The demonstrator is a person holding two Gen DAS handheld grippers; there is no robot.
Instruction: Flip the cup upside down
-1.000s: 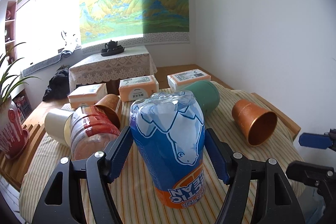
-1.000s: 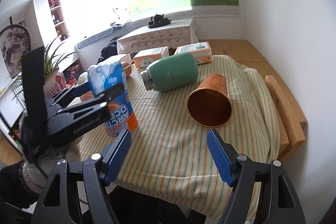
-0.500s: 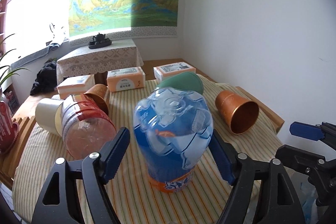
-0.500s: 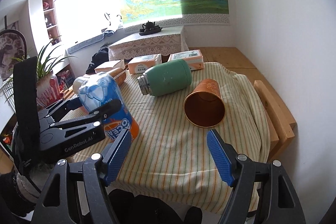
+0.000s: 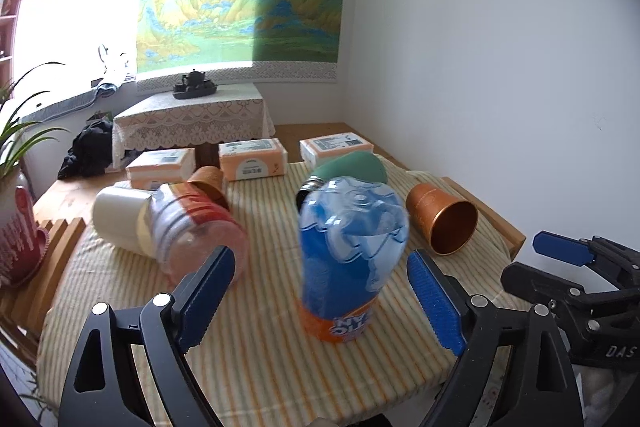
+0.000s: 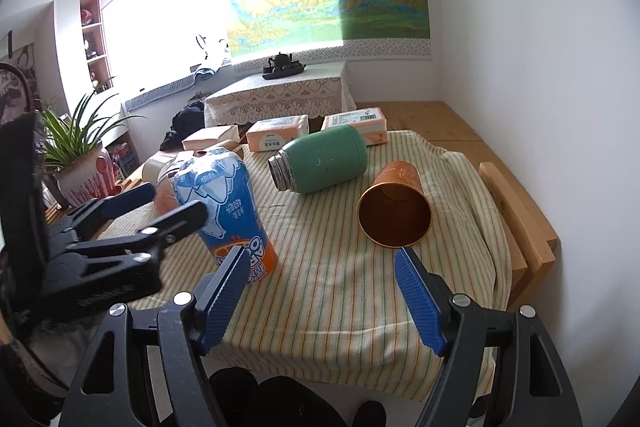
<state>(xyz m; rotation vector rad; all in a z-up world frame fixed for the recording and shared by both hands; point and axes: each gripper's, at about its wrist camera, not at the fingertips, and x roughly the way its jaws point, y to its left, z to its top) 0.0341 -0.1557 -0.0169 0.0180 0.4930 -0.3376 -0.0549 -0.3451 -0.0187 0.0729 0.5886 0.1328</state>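
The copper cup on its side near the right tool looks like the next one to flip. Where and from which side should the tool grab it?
Probably the side wall of the copper cup, just behind the rim. It lies on its side with its open mouth facing the right tool, so come down from above, fingers straddling the round body crosswise. Both jaws are already open wide enough.

Blue-and-orange plastic cup [image 5: 352, 259] stands upside down on striped cloth

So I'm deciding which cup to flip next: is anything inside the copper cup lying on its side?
Nothing shows inside the copper cup. The right wrist view looks straight into its open mouth, and the bare inner wall and bottom are visible. The striped cloth beneath it is hidden.
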